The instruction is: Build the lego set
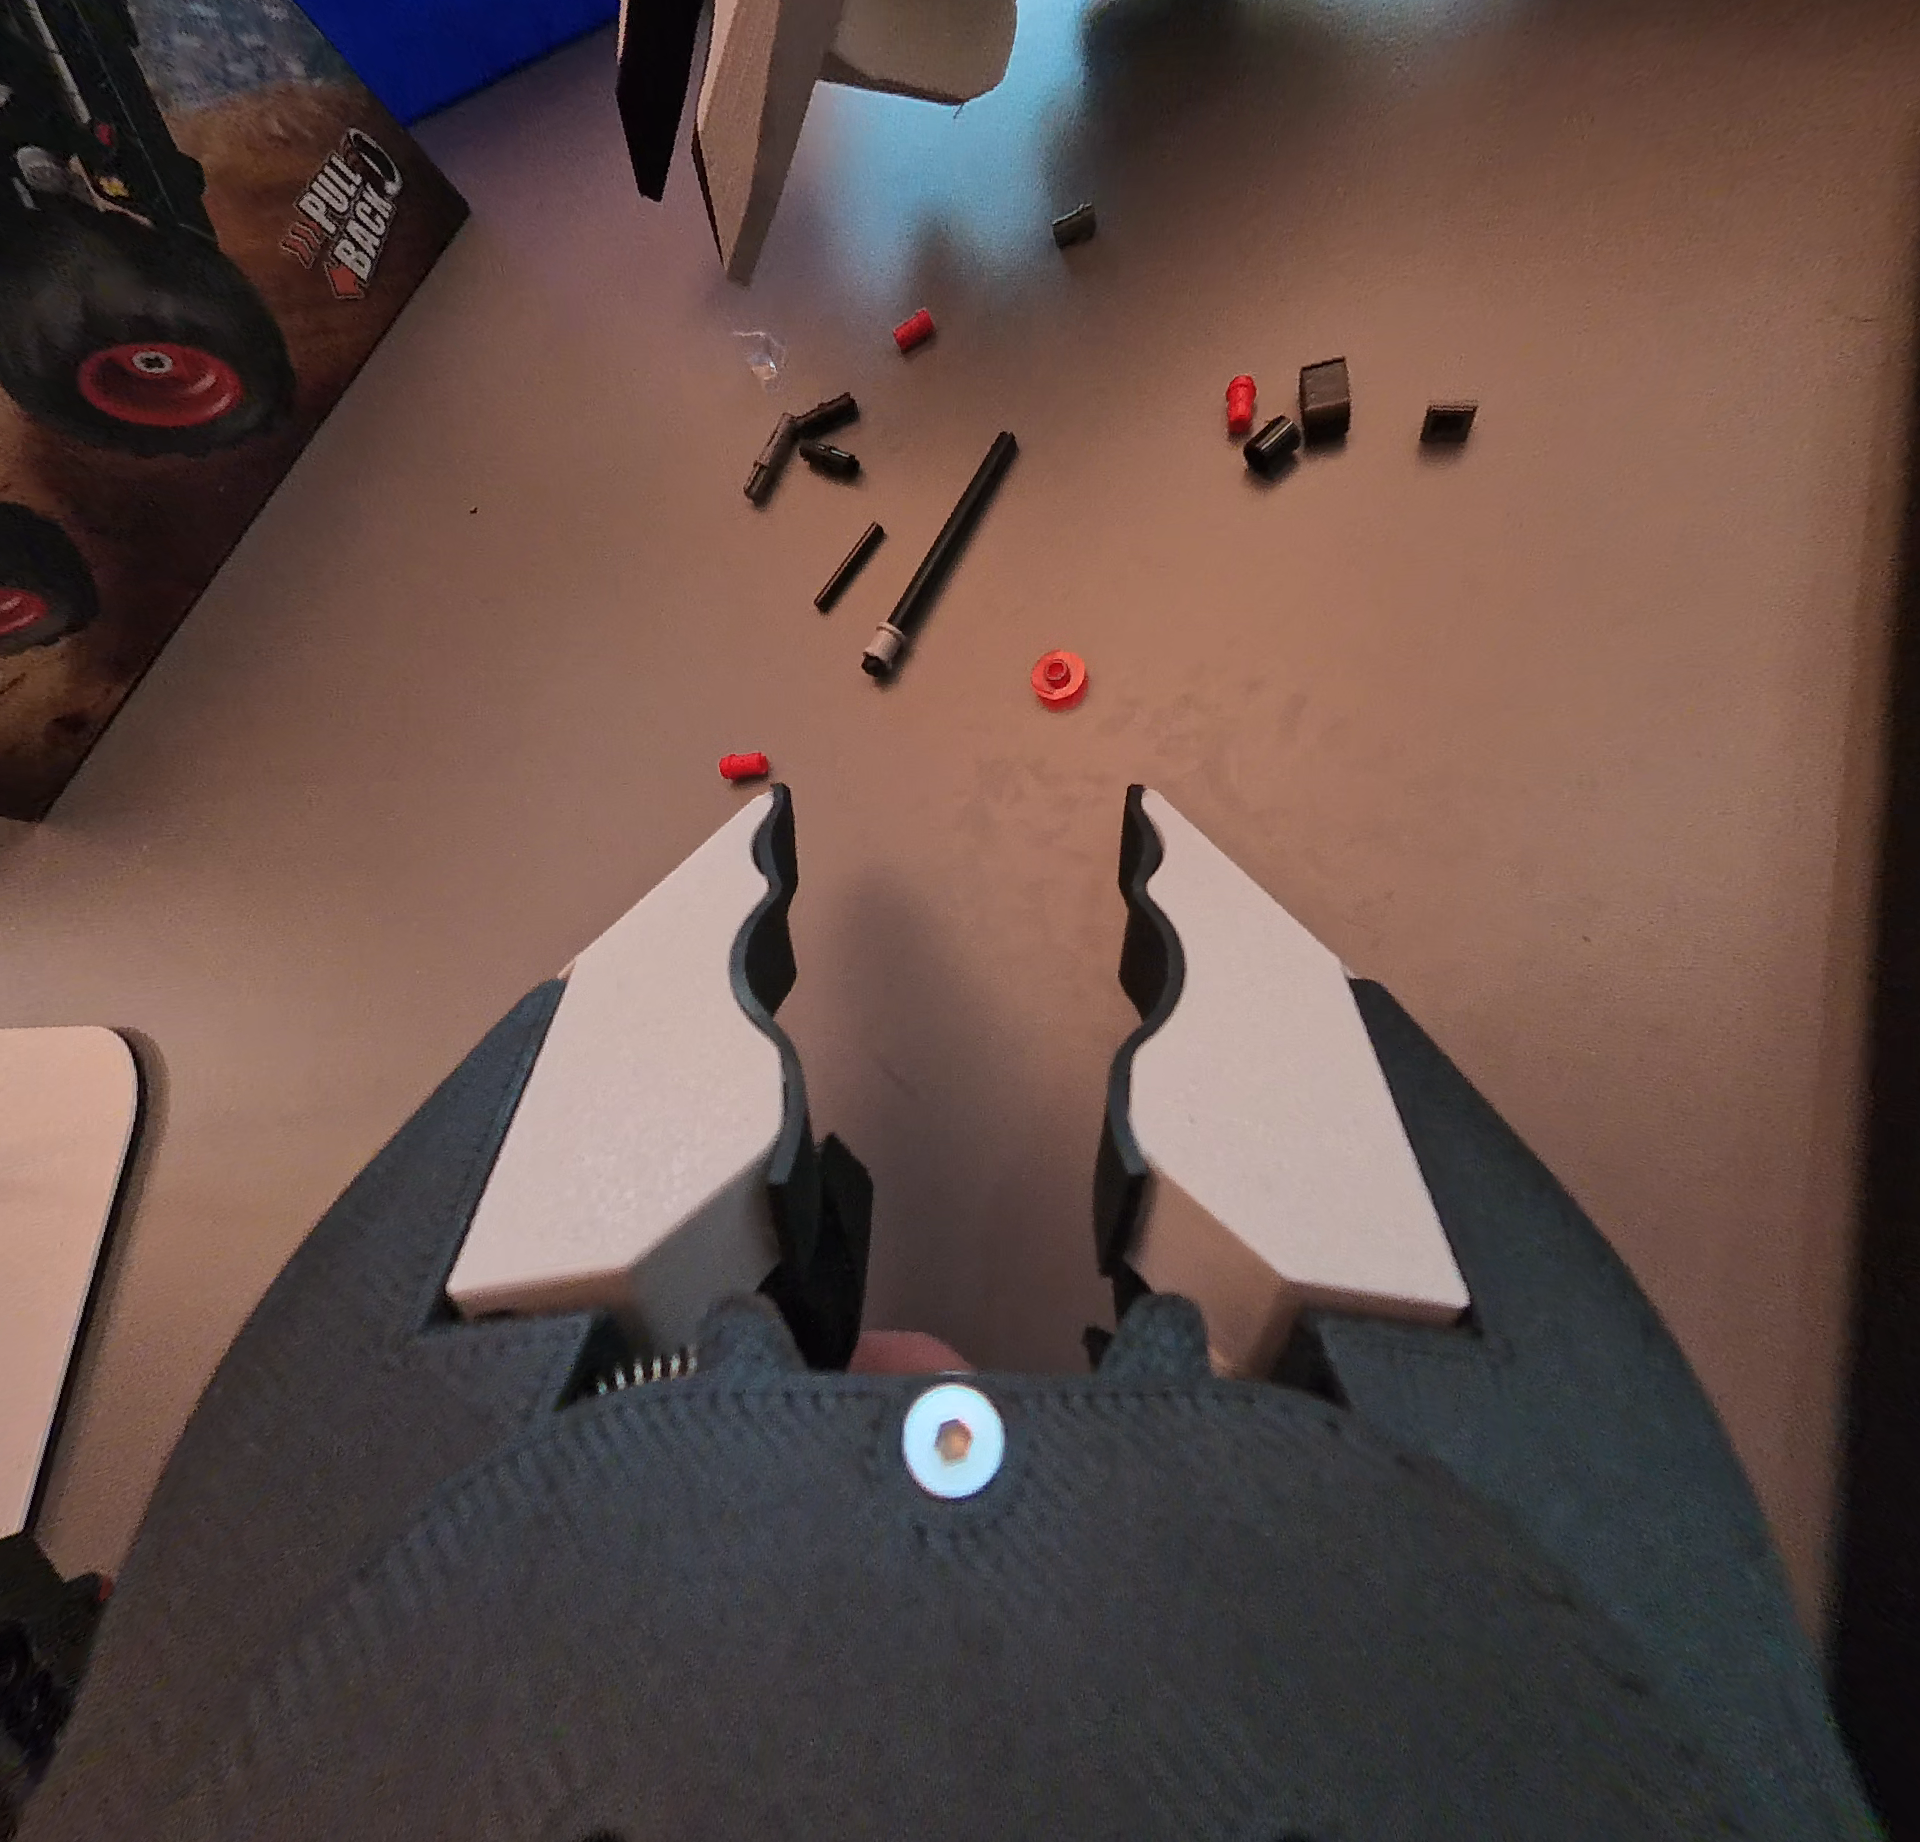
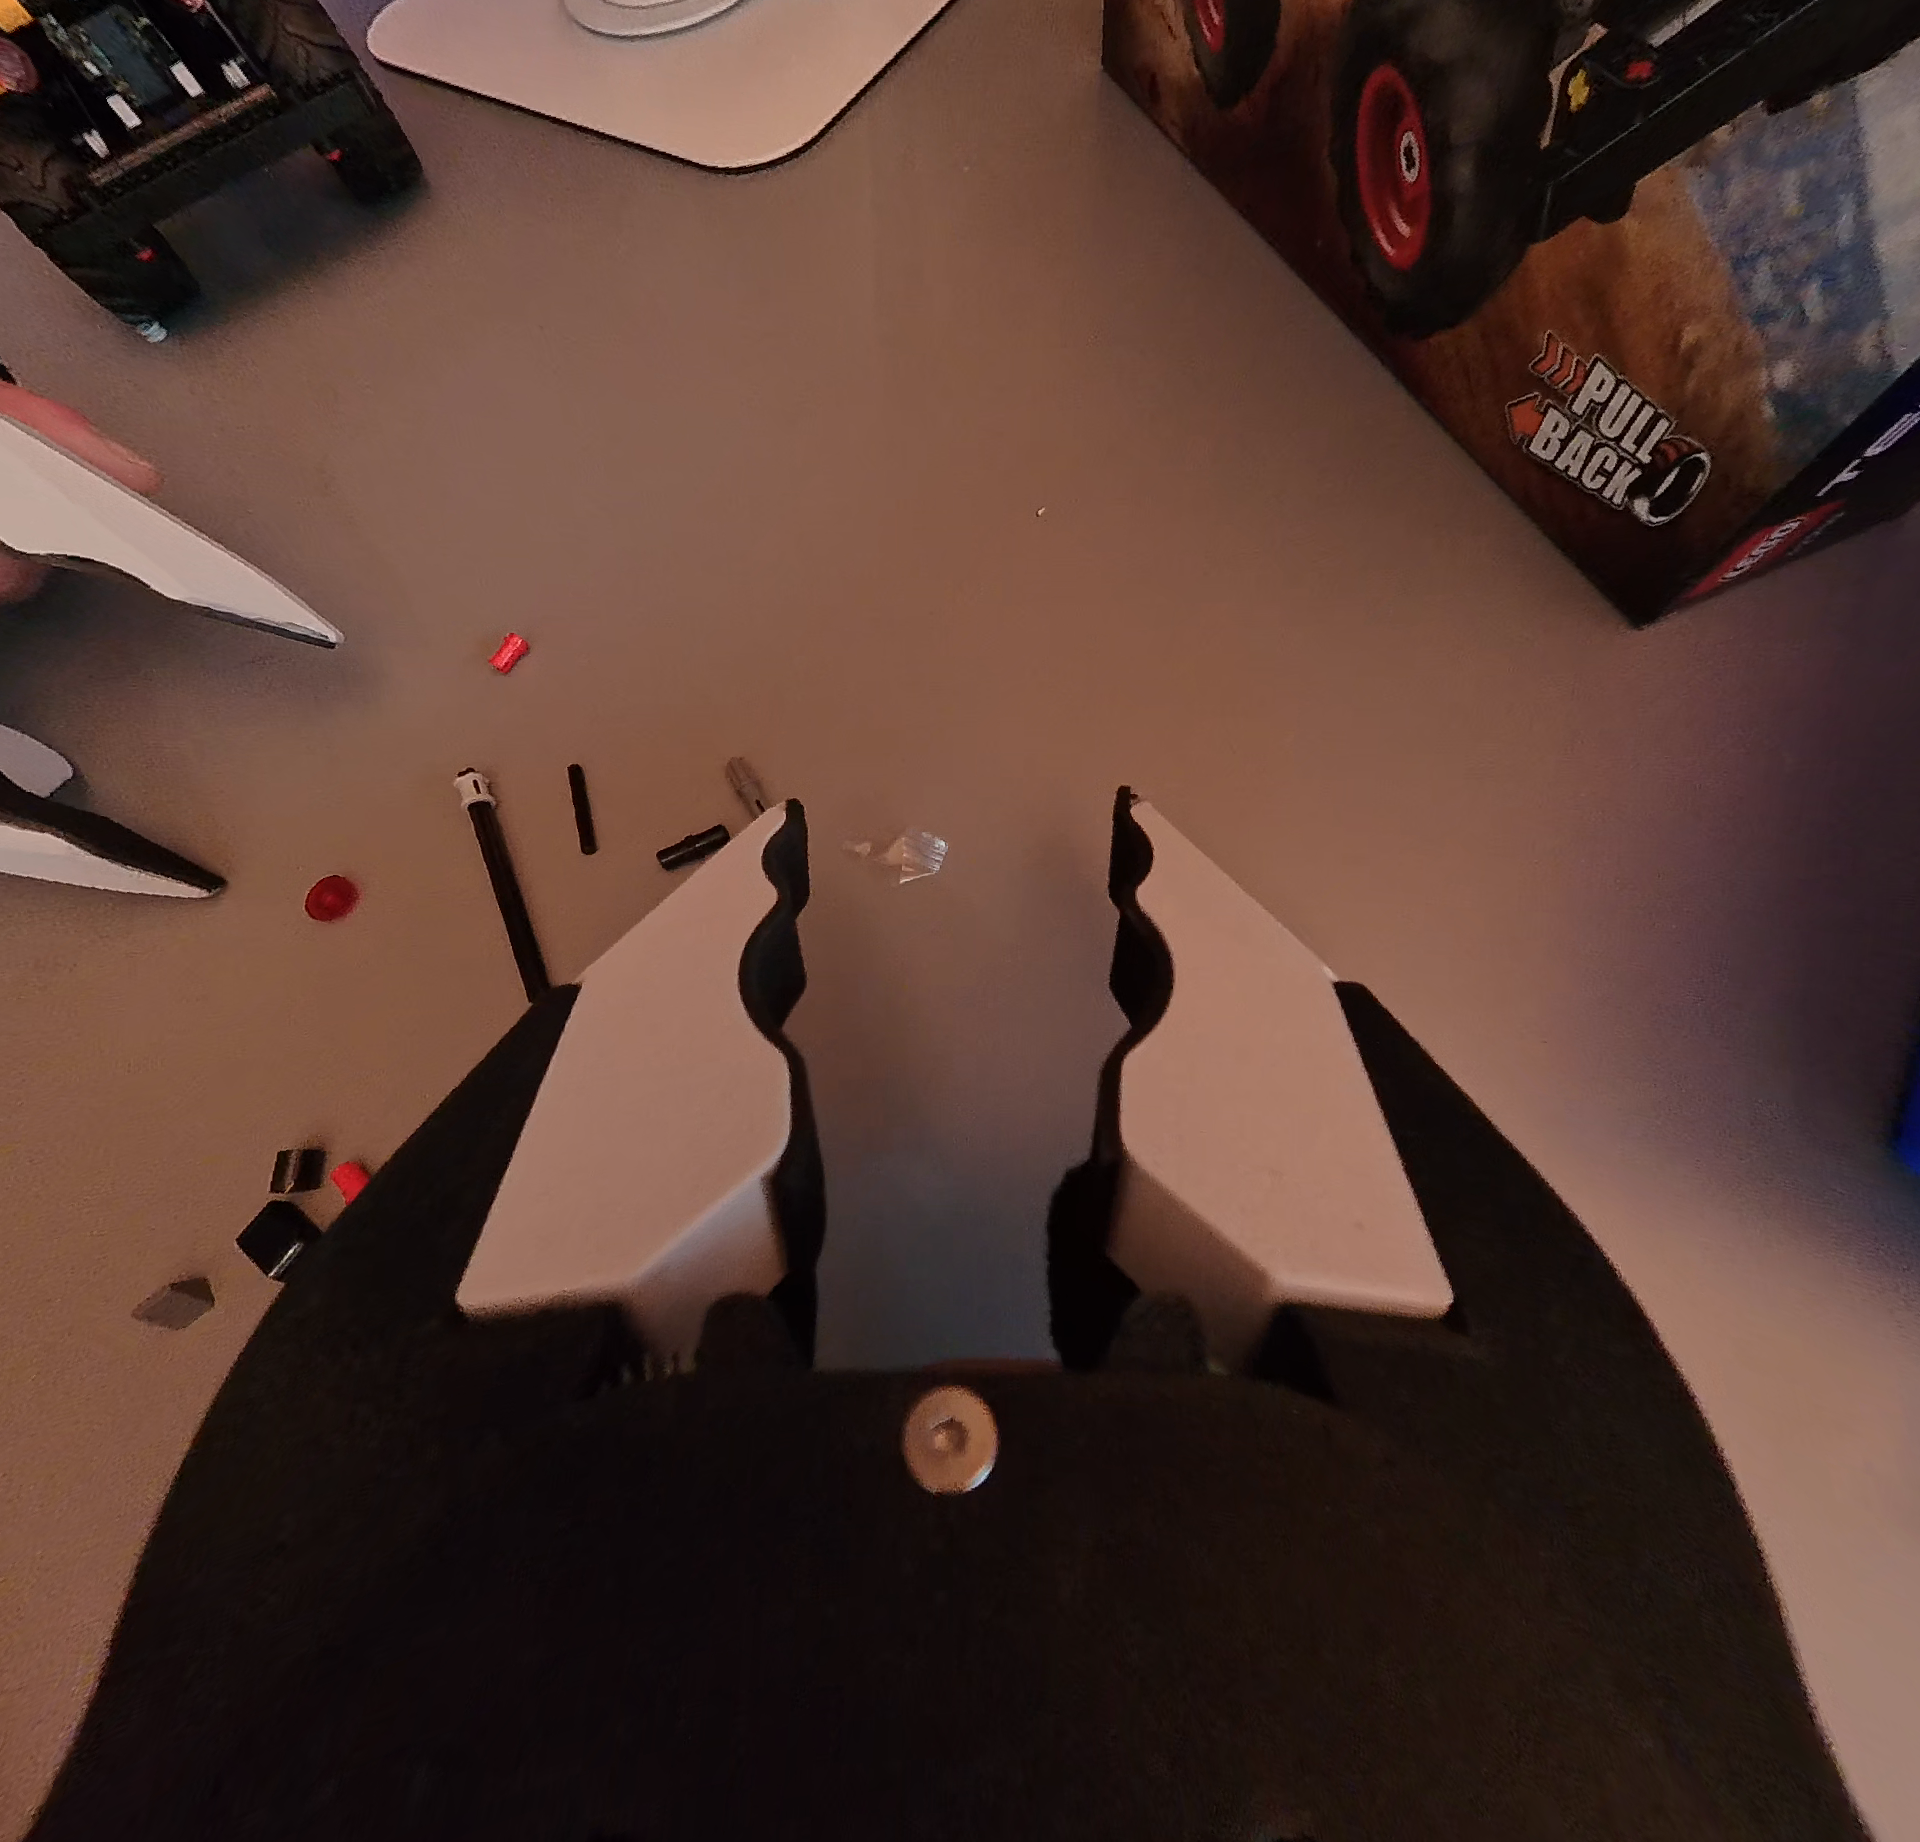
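Small Lego parts lie scattered on the grey table. In the left wrist view I see a long black axle (image 1: 951, 545), a short black axle (image 1: 849, 566), black pins (image 1: 821, 431), a red round piece (image 1: 1059, 677), red pins (image 1: 743, 765) and dark blocks (image 1: 1325, 397). My left gripper (image 1: 956, 800) is open and empty, just short of the parts. My right gripper (image 2: 956, 810) is open and empty; the long axle (image 2: 504, 883), the red round piece (image 2: 331, 899) and a clear piece (image 2: 909, 852) lie around its tips. The right gripper also shows far off (image 1: 727, 99).
The Lego box (image 1: 177, 306) stands at the left, and at the upper right in the right wrist view (image 2: 1538, 234). A built black truck (image 2: 177, 109) and a white mat (image 2: 686, 57) with a clear holder sit farther off. The other gripper's fingers (image 2: 156, 566) enter at left. The long axle (image 2: 504, 883) is about 7 centimeters from my left fingertips. My left wrist view (image 1: 942, 547) looks at it from another angle.
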`<state>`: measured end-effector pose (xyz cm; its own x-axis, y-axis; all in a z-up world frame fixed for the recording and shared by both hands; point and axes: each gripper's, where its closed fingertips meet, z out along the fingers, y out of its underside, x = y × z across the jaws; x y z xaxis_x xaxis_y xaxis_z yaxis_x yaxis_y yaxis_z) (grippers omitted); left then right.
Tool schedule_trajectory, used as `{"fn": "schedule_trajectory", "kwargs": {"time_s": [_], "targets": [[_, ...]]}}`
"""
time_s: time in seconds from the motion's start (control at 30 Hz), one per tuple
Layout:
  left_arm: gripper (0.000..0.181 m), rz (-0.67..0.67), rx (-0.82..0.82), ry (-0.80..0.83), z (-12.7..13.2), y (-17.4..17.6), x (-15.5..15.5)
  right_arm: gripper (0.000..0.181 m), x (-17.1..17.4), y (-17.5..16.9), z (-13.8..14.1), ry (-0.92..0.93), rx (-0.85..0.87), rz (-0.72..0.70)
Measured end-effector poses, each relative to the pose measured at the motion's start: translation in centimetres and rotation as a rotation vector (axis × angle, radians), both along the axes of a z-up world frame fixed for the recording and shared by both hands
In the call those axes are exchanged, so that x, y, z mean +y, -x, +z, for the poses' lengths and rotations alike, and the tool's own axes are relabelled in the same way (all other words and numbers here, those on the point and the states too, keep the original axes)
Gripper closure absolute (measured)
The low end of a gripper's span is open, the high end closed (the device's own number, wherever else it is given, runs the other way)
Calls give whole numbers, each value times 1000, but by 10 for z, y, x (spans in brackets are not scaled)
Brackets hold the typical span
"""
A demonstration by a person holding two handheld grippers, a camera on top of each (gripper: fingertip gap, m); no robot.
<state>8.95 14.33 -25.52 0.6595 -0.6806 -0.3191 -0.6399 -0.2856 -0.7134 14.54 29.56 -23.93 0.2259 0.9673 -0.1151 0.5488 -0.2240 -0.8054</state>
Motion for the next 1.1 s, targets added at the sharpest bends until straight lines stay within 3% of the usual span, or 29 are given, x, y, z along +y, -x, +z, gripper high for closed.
{"fn": "schedule_trajectory", "kwargs": {"time_s": [0.63,1.1], "targets": [[121,-2,-9,6,-1,-3,1,135,15,-7,20,-70,84,-62],[121,0,-28,-4,7,-1,4,138,19,-8,20,-94,101,-86]]}}
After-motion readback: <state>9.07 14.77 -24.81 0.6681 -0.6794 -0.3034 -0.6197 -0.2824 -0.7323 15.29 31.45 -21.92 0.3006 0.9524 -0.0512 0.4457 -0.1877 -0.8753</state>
